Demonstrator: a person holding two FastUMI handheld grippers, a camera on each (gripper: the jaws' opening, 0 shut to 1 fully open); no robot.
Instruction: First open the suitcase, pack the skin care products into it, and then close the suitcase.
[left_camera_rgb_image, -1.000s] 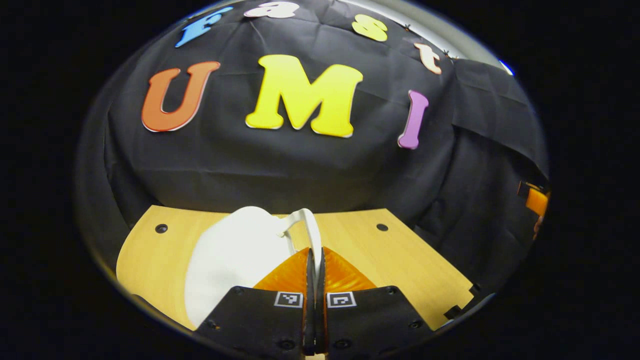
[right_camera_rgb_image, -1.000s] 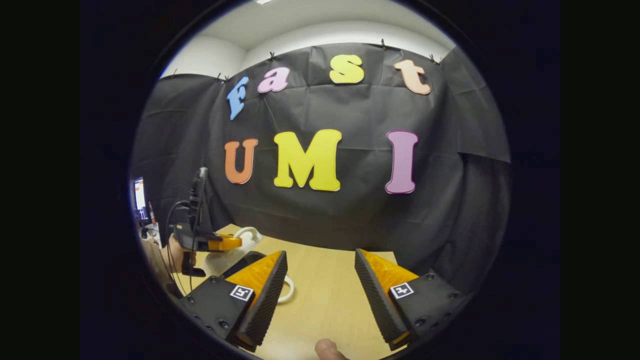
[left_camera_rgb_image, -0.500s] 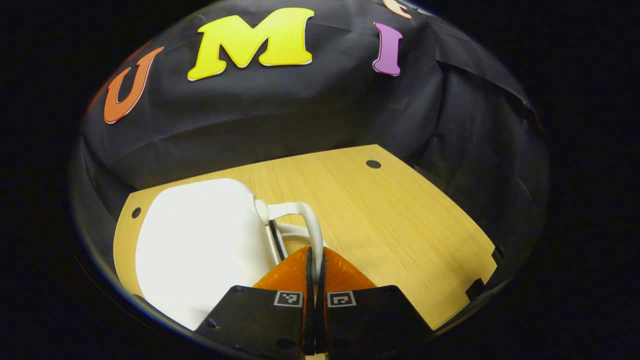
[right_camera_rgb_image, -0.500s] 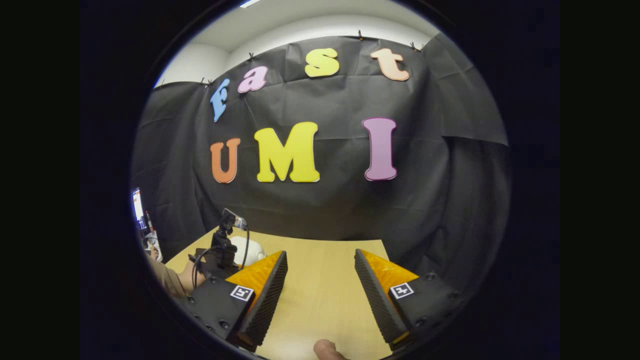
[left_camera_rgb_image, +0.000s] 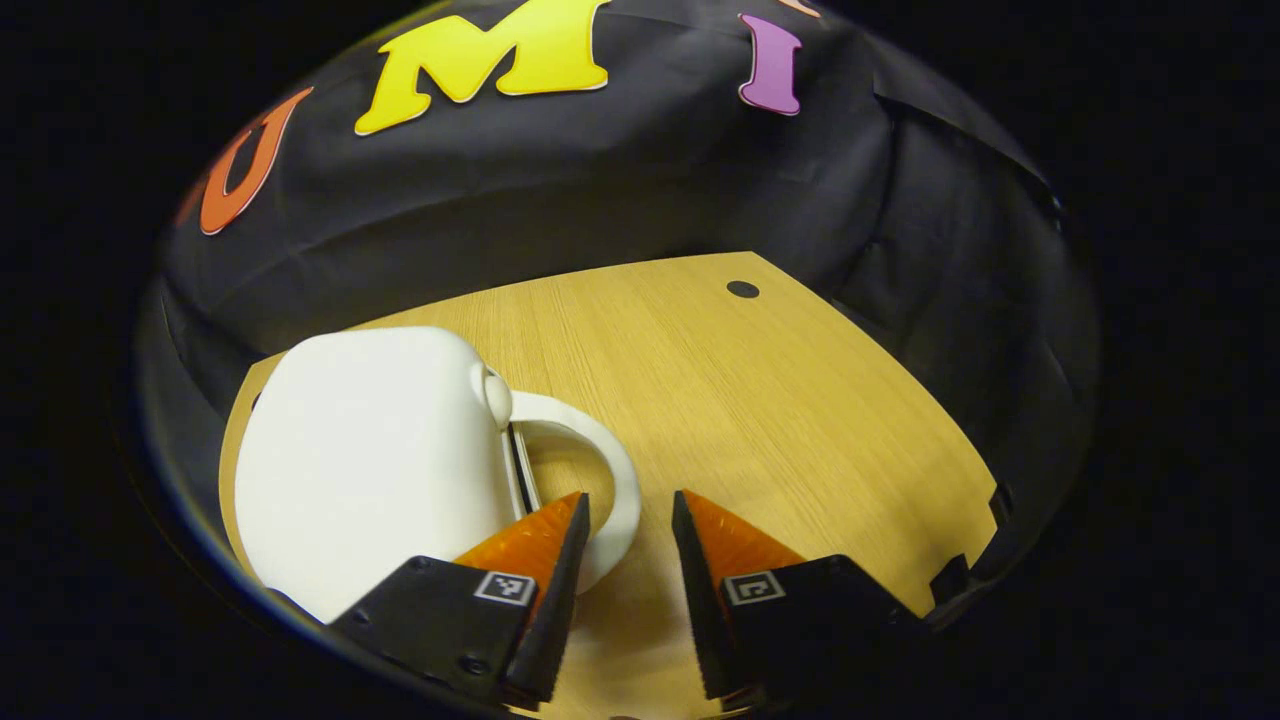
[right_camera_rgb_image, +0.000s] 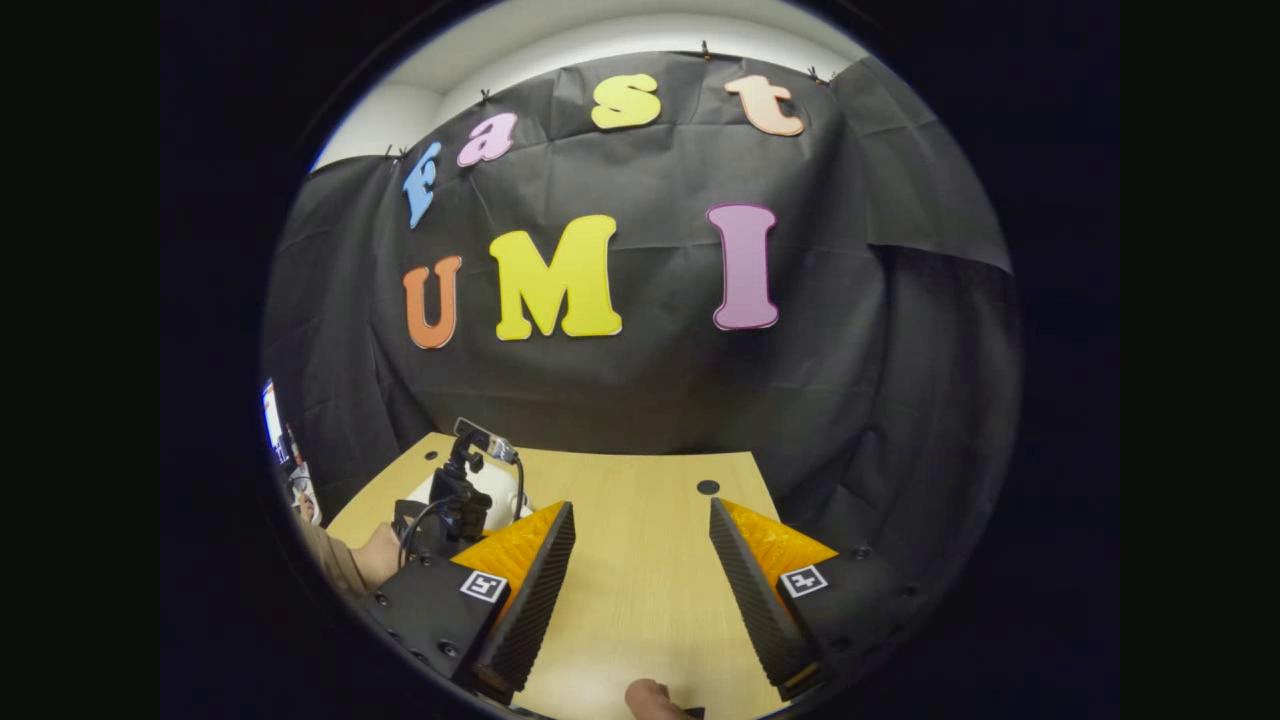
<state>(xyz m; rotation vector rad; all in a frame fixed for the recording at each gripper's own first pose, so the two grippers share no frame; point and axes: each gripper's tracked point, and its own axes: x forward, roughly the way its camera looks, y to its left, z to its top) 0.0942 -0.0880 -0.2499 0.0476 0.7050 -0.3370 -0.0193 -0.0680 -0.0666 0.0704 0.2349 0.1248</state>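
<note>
A white hard-shell suitcase (left_camera_rgb_image: 370, 450) lies flat and shut on the wooden table (left_camera_rgb_image: 800, 400), at the left of the left gripper view. Its looped white handle (left_camera_rgb_image: 610, 470) points toward my left gripper (left_camera_rgb_image: 628, 520), which is open. The loop's outer edge rests against the inner side of the left-hand finger (left_camera_rgb_image: 545, 545), and nothing is clamped. In the right gripper view, my right gripper (right_camera_rgb_image: 640, 530) hovers open and empty over bare table (right_camera_rgb_image: 640, 600). A sliver of the suitcase (right_camera_rgb_image: 505, 488) shows behind the body of the left gripper (right_camera_rgb_image: 455, 505).
A hand (right_camera_rgb_image: 375, 555) holds the left gripper at the lower left of the right gripper view. A fingertip (right_camera_rgb_image: 650, 695) shows at that view's bottom edge. Black cloth walls the table at the back and right. Small dark holes (left_camera_rgb_image: 742, 289) mark the tabletop.
My left gripper was shut on the suitcase handle; it came down with the lid and has now opened, letting the handle go. The right gripper stays open and has barely shifted.
</note>
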